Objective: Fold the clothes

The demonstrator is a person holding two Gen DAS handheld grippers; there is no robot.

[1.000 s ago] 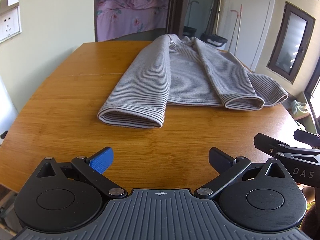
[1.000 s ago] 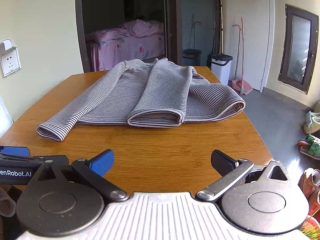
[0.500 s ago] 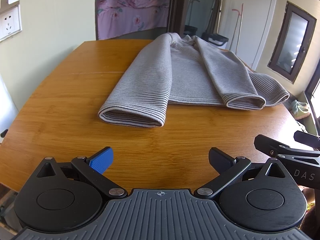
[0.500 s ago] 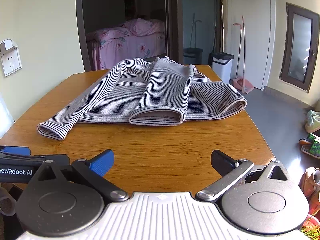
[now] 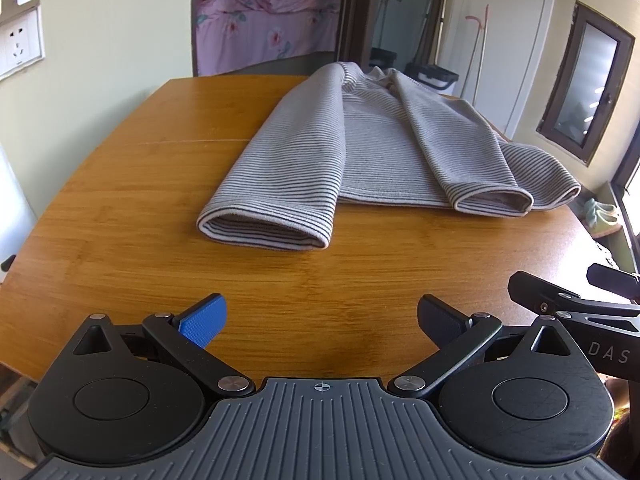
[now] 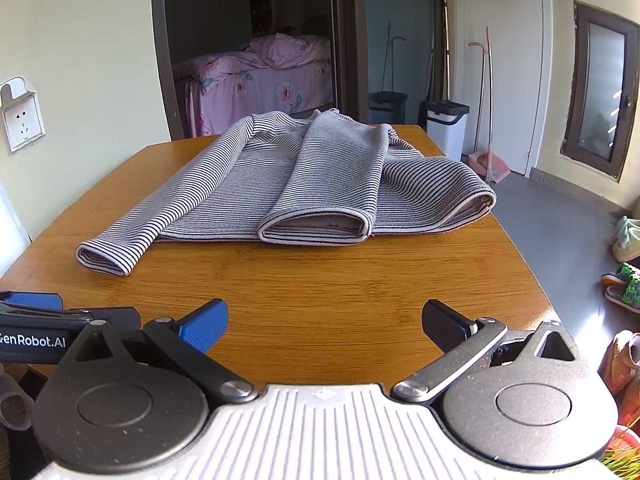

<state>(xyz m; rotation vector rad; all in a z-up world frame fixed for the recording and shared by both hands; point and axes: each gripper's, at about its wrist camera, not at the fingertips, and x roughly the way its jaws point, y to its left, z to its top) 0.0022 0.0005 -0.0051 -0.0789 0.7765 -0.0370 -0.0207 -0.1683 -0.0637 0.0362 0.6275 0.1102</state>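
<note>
A grey striped long-sleeved top (image 5: 372,152) (image 6: 320,184) lies flat on the wooden table (image 5: 120,208) (image 6: 360,288), both sleeves folded in over the body and pointing toward me. The left sleeve's cuff (image 5: 264,232) lies nearest my left gripper (image 5: 320,320), which hangs open above the table's near edge, well short of the cloth. My right gripper (image 6: 325,322) is open too, empty, over the near edge in front of the right sleeve's cuff (image 6: 316,232). Each gripper shows at the side of the other's view.
Beyond the table an open doorway shows a bed with pink floral bedding (image 6: 264,76). A white bin (image 6: 446,128) and a broom with dustpan (image 6: 488,152) stand at the right wall. Shoes (image 6: 622,276) lie on the floor to the right. A wall socket (image 5: 20,46) is at the left.
Both views have crept slightly forward and up toward the top. The garment has not moved and both grippers stay open.
</note>
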